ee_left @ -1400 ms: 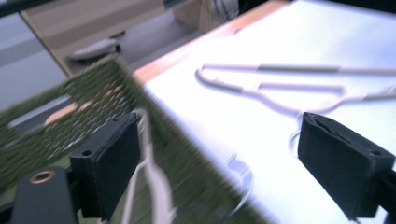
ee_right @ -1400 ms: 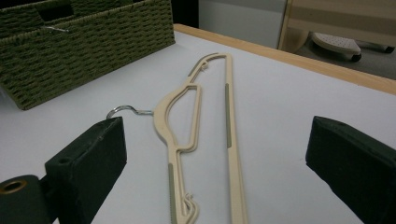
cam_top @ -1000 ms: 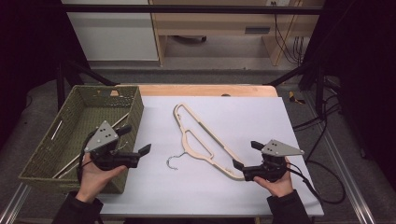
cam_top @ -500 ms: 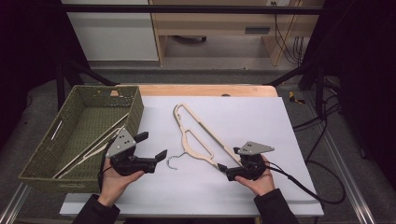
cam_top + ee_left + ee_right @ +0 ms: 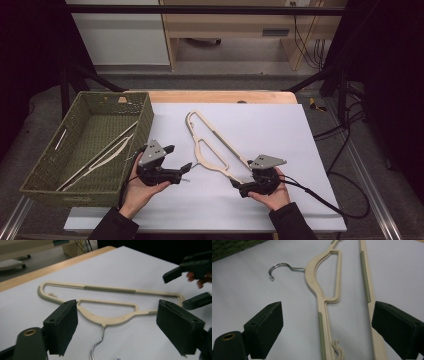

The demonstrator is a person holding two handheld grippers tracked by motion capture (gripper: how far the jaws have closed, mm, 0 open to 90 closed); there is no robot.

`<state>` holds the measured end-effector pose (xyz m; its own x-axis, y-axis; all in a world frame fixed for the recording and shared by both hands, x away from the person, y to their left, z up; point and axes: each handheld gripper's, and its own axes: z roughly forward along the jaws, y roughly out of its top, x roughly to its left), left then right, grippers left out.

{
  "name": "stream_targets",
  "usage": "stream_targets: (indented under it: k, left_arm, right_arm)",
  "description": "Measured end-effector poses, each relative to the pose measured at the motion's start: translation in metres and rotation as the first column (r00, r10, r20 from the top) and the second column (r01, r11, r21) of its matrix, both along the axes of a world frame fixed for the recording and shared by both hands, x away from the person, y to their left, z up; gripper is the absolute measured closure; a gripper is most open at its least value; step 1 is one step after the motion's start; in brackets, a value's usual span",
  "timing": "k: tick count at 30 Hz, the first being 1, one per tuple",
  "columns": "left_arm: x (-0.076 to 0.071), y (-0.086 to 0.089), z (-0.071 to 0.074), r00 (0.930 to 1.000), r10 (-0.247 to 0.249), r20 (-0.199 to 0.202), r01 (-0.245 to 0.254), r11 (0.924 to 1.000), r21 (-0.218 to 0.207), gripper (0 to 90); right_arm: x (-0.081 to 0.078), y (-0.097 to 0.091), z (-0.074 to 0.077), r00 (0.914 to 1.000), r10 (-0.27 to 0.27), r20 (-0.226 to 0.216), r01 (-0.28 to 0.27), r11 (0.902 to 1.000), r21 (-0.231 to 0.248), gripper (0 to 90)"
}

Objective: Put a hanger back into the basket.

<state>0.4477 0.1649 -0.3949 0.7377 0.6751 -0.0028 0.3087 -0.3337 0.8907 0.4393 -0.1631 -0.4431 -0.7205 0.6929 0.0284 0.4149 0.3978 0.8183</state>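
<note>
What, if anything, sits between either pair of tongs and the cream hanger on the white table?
Nothing visible does. The left tongs stand open facing the hanger, its metal hook between them on bare table. The right tongs are open over the hanger's arm, with bare table between.

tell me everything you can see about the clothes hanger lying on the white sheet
The clothes hanger is cream plastic with a thin chrome hook, grey ribbed grip strips on its shoulders and bottom bar, and a small notch hook near one end. It lies flat on the white sheet, slanted, hook toward the basket. Nothing grips it: the left tongs stand open astride the hook, and the right tongs open astride one arm.
</note>
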Motion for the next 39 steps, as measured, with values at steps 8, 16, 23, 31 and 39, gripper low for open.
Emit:
stream_targets:
  k: [8,16,23,31,39]
  left_arm:
    - [0.030,-0.021,-0.032,0.9962,0.000,-0.087,0.008,0.9958,0.092,30.5]
    - [0.052,-0.031,-0.061,0.9876,0.009,-0.157,0.020,0.9833,0.181,46.6]
    - [0.060,-0.034,-0.077,0.9815,0.000,-0.191,0.047,0.9693,0.242,59.5]
    - [0.063,-0.034,-0.081,0.9780,-0.017,-0.208,0.068,0.9686,0.239,75.9]
    - [0.066,-0.035,-0.080,0.9709,-0.035,-0.237,0.089,0.9709,0.222,87.5]
  right_arm:
    - [-0.006,-0.011,0.009,0.9996,-0.008,0.028,0.007,0.9996,0.028,10.3]
    - [-0.008,-0.017,0.015,0.9990,-0.013,0.042,0.011,0.9990,0.042,10.6]
    - [-0.009,-0.018,0.016,0.9988,-0.013,0.046,0.011,0.9989,0.046,10.7]
    - [-0.009,-0.018,0.016,0.9990,-0.009,0.044,0.007,0.9990,0.045,10.9]
    - [-0.008,-0.018,0.016,0.9991,-0.008,0.041,0.006,0.9990,0.044,10.9]
